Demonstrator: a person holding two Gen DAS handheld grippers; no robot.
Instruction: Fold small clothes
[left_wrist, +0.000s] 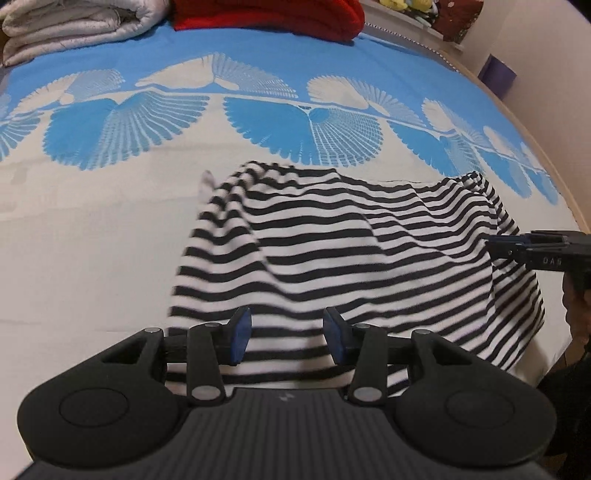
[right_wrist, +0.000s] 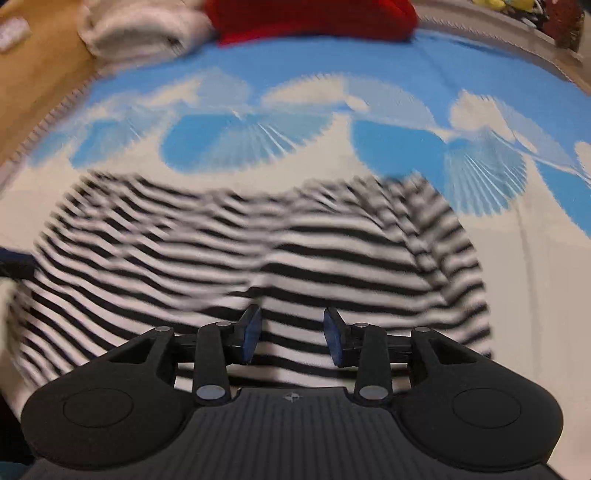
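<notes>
Centrally placed on the bed (left_wrist: 92, 236): black-and-white striped garment (left_wrist: 332, 251), rumpled, rippled with folds, one side draped toward the bed's edge. Spread over the blue-and-cream fan-patterned bedspread (left_wrist: 258, 62). Left hand-held gripper (left_wrist: 287, 338) low over the near hem, blue pads apart, nothing clamped. Right hand-held gripper (right_wrist: 291, 336) likewise parted above the striped cloth, view blurred. Beyond, at the bed's far end: folded white quilt (left_wrist: 74, 26) beside red blanket (left_wrist: 273, 16).

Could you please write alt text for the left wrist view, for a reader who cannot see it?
A black-and-white striped garment lies rumpled on a blue-and-cream patterned bedspread, with the open left gripper above its near edge. The right gripper touches its right side.
</notes>
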